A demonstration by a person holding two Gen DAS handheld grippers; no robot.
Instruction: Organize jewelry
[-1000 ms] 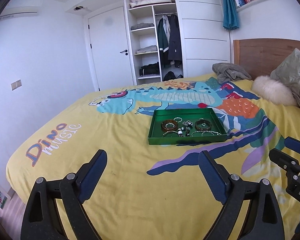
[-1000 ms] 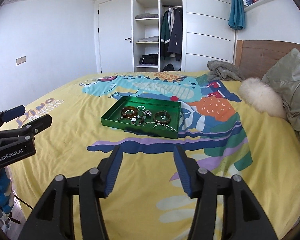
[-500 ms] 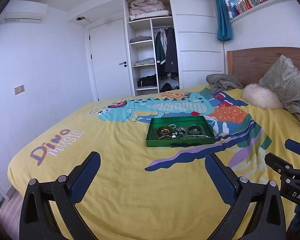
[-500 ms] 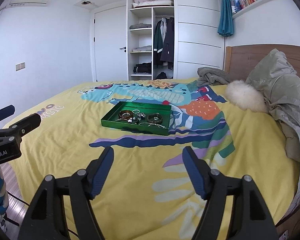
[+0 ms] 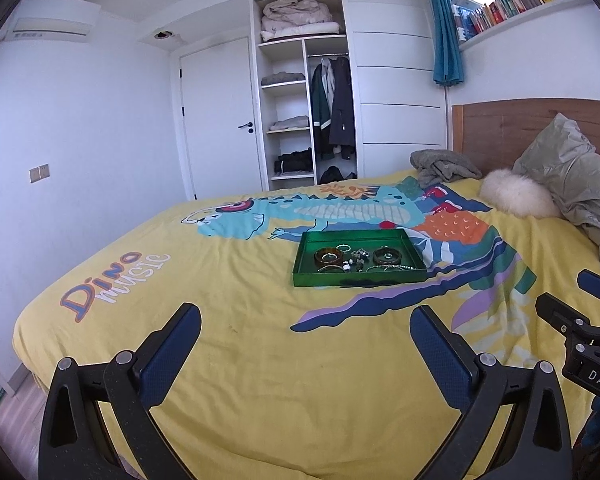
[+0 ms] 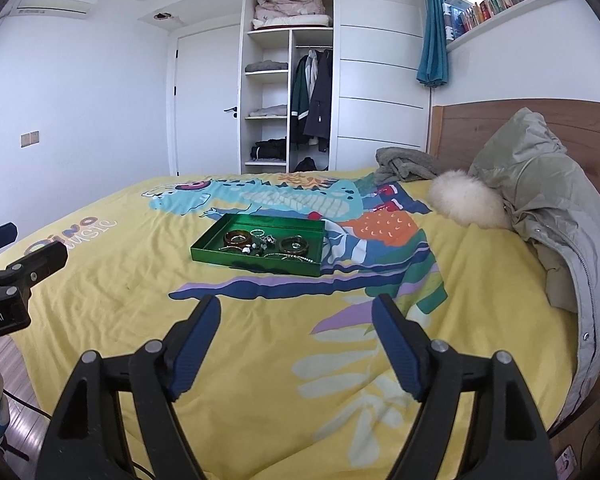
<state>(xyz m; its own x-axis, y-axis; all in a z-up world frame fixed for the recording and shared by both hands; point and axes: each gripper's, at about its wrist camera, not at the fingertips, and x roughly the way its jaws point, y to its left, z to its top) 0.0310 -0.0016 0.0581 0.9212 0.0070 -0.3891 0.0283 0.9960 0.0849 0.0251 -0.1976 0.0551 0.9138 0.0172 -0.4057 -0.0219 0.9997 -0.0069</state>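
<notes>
A green tray lies in the middle of the yellow dinosaur bedspread. It holds two brown bangles, rings, a bead chain and small pieces. In the right wrist view the tray and bangles sit well ahead of the fingers. My left gripper hovers open over the near part of the bed, nothing between its blue pads. My right gripper is to its right with jaws opening and nothing between them. Each gripper also shows at the edge of the other's view.
A grey-green jacket, a fluffy white cushion and a crumpled grey cloth lie by the wooden headboard. Behind the bed are an open wardrobe and a white door. The bed's near edge runs below the fingers.
Both grippers have drawn back from the tray, which now looks smaller and farther off. Both pairs of jaws have spread wider, the right one more markedly.
</notes>
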